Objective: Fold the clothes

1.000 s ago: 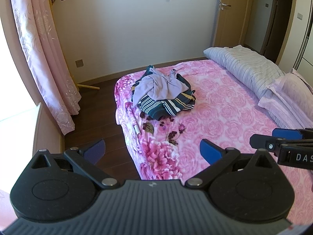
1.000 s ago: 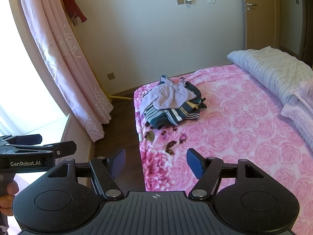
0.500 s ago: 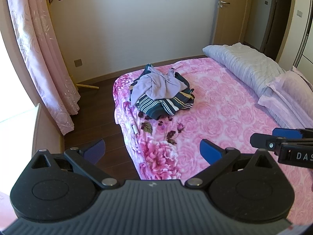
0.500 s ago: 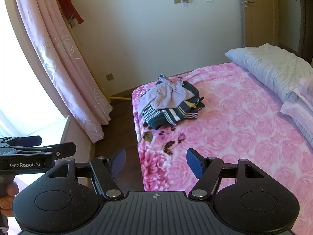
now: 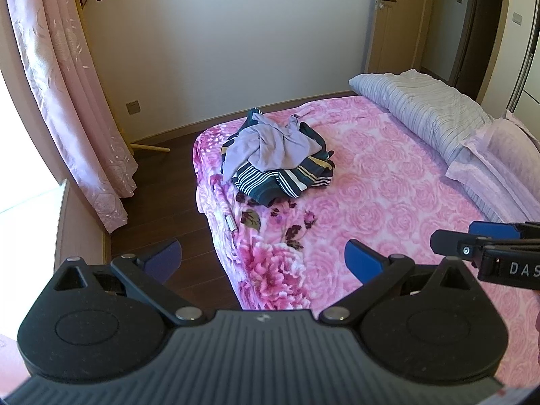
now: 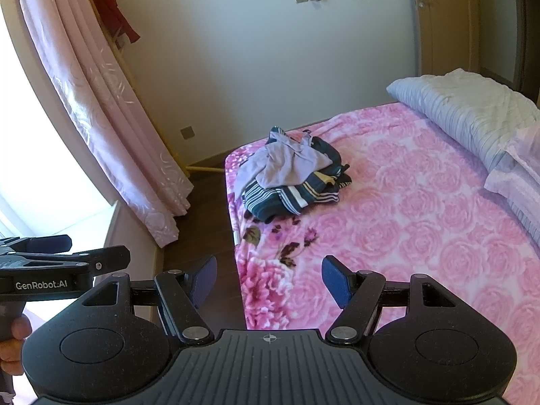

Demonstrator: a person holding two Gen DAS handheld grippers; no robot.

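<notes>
A heap of clothes [image 5: 276,160], a lilac garment over dark striped ones, lies near the far corner of the pink floral bed [image 5: 388,209]. The left gripper [image 5: 261,258] and right gripper [image 6: 268,278] hover well short of it. Both have jaws spread apart, holding nothing.

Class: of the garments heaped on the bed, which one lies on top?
The plain lilac garment; the dark striped garment lies underneath it.
</notes>
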